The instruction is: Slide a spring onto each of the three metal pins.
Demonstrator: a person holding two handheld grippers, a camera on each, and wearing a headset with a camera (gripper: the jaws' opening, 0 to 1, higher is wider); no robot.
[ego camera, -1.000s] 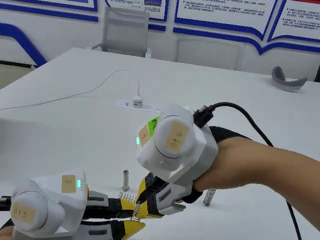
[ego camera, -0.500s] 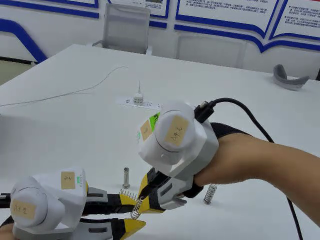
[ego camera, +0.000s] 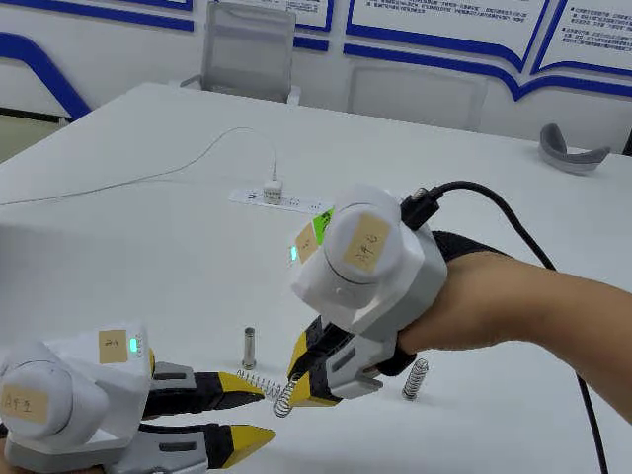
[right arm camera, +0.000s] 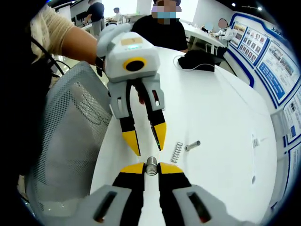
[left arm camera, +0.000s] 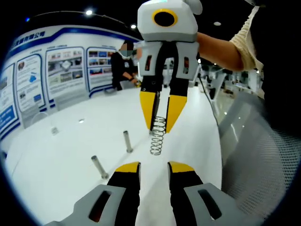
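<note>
Your right gripper (ego camera: 304, 382) is at the middle of the white table (ego camera: 148, 257), tilted down and towards you. Its yellow-tipped jaws are closed on one end of a spring (ego camera: 285, 400). In the left gripper view the rest of that spring hangs free below the tips, above the table. In the right gripper view you look at it end-on, pinched between the two tips.

Your left gripper (ego camera: 245, 410) is low at the near left, pointing at the right gripper. Its jaws are parted with nothing between them, and their tips are near the held spring without touching it.

A bare pin (ego camera: 249, 348) stands upright on the table just beyond the two grippers. A loose spring (ego camera: 259, 382) lies flat between that pin and the left gripper's upper jaw. A third spring (ego camera: 416, 378) stands nearly upright to the right of the right gripper. I cannot tell whether it sits on a pin.
</note>
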